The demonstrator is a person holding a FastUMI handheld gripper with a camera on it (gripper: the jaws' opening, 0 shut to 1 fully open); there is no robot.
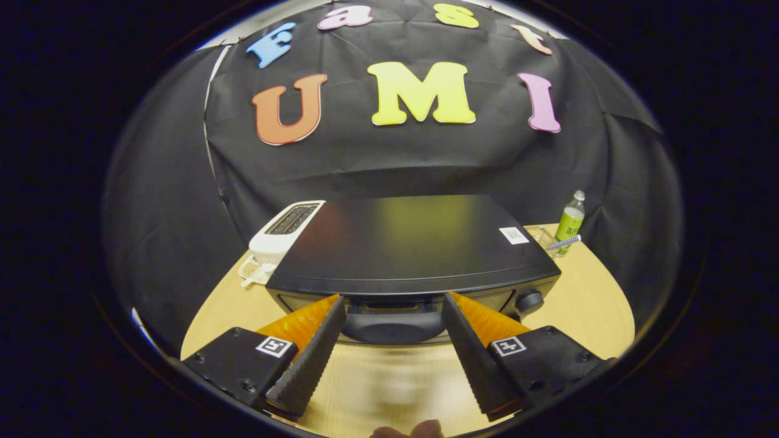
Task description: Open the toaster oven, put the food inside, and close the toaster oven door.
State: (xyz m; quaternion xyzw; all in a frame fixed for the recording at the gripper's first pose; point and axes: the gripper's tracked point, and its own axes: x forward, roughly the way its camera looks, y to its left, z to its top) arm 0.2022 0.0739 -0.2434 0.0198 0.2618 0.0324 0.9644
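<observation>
A black toaster oven (408, 243) stands on the wooden table (584, 304), seen from above and in front. Its dark door handle (392, 325) runs along the top of the front, and a round knob (529, 300) sits at the front right. My gripper (392, 301) is open, its fingertips close to the oven's front, one at each end of the handle, with the handle in the gap between them. Neither finger presses on anything. No food is visible.
A white slot toaster (285, 234) stands left of the oven with a small bag of grains (252, 269) at its foot. A green bottle (570, 222) and a striped stick (563, 243) are at the back right. Bare tabletop lies under my fingers.
</observation>
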